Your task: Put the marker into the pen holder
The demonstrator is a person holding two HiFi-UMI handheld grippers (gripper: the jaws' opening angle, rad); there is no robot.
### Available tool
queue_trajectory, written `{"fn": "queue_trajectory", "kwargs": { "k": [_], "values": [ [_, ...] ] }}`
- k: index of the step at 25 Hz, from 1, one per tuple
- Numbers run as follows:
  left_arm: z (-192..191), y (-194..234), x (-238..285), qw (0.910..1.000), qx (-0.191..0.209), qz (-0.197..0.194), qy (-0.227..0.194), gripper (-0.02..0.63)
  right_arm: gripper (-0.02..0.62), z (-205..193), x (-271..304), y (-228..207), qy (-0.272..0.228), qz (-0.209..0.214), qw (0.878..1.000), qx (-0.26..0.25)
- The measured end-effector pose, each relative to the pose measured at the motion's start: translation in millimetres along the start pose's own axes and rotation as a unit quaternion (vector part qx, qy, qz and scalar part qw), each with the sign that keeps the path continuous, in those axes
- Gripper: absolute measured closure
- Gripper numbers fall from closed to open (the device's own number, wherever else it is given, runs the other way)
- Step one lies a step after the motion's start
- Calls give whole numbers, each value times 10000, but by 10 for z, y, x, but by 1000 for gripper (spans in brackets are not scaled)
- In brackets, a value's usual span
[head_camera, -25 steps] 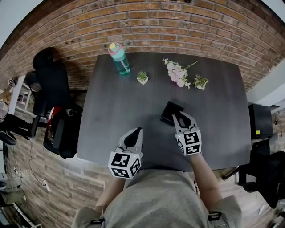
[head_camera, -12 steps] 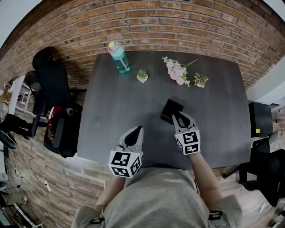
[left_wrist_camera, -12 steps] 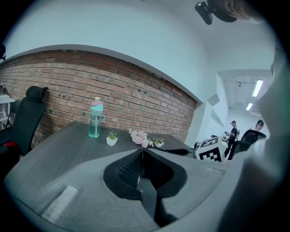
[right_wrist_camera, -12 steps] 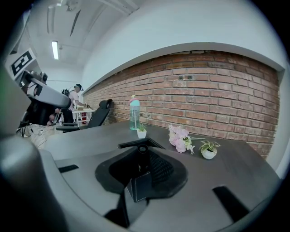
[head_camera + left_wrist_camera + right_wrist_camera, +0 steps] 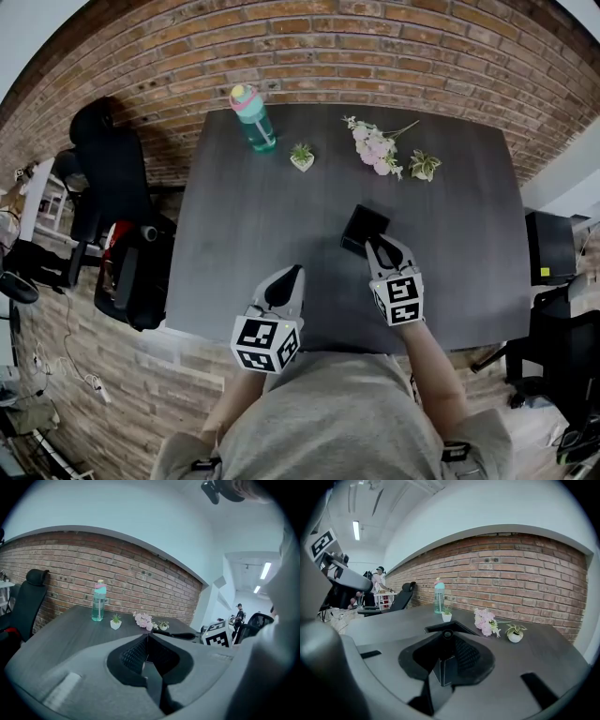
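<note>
A black square pen holder [image 5: 364, 228] stands on the dark grey desk [image 5: 244, 234], right of centre. My right gripper [image 5: 381, 247] sits just in front of it, fingertips at its near edge. In the right gripper view a black marker [image 5: 447, 637] stands upright between the jaws, round end up, and the right gripper [image 5: 447, 644] is shut on it. The holder's open rim [image 5: 436, 627] lies right behind the marker. My left gripper [image 5: 292, 275] hangs over the desk's near edge; in its own view the left gripper [image 5: 148, 641] is shut with nothing held.
At the back of the desk are a teal water bottle [image 5: 253, 120], a small potted plant [image 5: 302, 159], pink flowers [image 5: 375, 148] and another small plant [image 5: 424, 167]. A black office chair [image 5: 112, 187] stands to the left. A brick wall runs behind.
</note>
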State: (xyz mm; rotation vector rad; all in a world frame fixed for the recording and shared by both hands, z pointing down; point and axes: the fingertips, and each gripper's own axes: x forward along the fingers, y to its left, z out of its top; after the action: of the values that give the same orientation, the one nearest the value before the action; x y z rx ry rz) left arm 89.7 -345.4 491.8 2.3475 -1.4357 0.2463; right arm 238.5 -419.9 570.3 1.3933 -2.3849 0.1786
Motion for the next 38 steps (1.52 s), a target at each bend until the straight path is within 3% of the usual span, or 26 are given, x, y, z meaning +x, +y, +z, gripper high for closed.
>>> {"fn": "queue_trajectory", "kwargs": {
  "k": [19,23,38],
  "values": [
    [-39,-22,-252,9998,64,-206,40,588,523,-40,-39,8,140,-151,9998,28],
    [-24,-46,-342,9997,83,-232,0,588,486,-24,-79,10,181,-198,9996,13],
    [-146,-101,-847,9986,178,-485,-115,588,474,273,-765,456,-401,-564,9971,304]
  ]
}}
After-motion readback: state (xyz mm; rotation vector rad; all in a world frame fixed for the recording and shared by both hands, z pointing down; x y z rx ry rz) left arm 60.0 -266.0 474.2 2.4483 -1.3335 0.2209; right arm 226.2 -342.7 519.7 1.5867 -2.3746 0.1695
